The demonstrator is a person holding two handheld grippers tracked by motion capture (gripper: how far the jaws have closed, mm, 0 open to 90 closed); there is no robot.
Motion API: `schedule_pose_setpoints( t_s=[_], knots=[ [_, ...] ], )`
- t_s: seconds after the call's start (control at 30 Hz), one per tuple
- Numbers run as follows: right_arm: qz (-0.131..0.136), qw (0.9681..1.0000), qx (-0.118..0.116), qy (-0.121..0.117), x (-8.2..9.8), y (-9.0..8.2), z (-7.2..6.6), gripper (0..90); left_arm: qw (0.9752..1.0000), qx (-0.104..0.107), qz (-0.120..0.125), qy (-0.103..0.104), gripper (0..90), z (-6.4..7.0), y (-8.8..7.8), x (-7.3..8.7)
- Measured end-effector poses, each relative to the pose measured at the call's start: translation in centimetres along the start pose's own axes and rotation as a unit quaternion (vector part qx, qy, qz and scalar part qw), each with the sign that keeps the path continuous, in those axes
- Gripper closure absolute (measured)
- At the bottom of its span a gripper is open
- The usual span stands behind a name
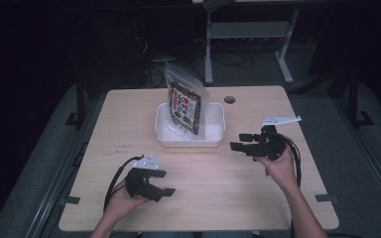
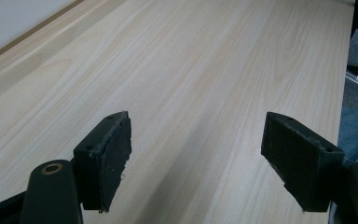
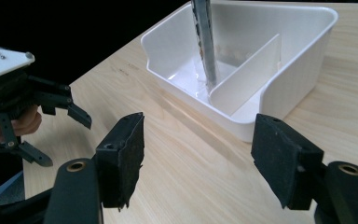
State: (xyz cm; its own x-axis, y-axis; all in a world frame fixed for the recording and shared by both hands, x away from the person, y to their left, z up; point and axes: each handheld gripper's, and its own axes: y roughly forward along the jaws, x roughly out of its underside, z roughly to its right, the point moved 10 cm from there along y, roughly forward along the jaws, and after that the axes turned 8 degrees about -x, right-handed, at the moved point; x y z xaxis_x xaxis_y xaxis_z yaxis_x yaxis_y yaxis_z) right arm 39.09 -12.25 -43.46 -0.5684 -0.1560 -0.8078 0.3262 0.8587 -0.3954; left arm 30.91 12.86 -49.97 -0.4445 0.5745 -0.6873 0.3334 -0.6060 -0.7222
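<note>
A white bin (image 1: 213, 140) with a divider inside stands at the table's middle back. A clear zip bag (image 1: 185, 101) holding a dark printed packet stands upright in its left part, leaning back. My right gripper (image 1: 236, 141) hovers just right of the bin, pointing left, jaws open and empty. In the right gripper view the gripper (image 3: 198, 123) faces the bin's wall (image 3: 303, 60), with the bag (image 3: 205, 42) edge-on beside the divider. My left gripper (image 1: 162, 183) rests near the front left, open and empty. In the left gripper view the left gripper (image 2: 198, 121) looks over bare wood.
The light wooden table (image 1: 129, 124) has a round cable hole (image 1: 229, 99) behind the bin. A white desk frame (image 1: 248, 29) stands on the dark floor beyond. My left gripper (image 3: 37, 102) appears far left in the right gripper view.
</note>
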Motion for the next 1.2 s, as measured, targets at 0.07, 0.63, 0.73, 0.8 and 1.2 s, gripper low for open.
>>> schedule_pose_setpoints(
  t_s=[0.07, 0.63, 0.73, 0.8, 1.2],
  knots=[
    [-0.002, 1.0, 0.0, 0.004, 0.5, -0.3, 0.1, 33.3, 1.0, -0.001, -0.001, 0.0, 23.7, 0.0, 0.0, 0.1],
    [-0.007, 0.9995, 0.008, 0.03, 4.0, -3.0, 0.5, 31.7, 1.0, -0.003, -0.003, -0.001, 23.6, -0.1, 0.0, 0.2],
    [-0.005, 0.9994, 0.007, 0.034, 4.4, -3.4, 0.4, 31.6, 1.0, -0.003, -0.005, -0.001, 23.6, -0.1, 0.1, 0.2],
    [-0.005, 0.9992, 0.007, 0.038, 4.8, -3.5, 0.4, 31.4, 1.0, -0.004, -0.005, -0.001, 23.6, -0.1, 0.1, 0.3],
    [-0.017, 0.9988, 0.006, 0.046, 7.4, -4.1, -0.3, 30.6, 1.0, -0.006, -0.005, 0.002, 23.6, 0.0, 0.1, 0.3]
  ],
)
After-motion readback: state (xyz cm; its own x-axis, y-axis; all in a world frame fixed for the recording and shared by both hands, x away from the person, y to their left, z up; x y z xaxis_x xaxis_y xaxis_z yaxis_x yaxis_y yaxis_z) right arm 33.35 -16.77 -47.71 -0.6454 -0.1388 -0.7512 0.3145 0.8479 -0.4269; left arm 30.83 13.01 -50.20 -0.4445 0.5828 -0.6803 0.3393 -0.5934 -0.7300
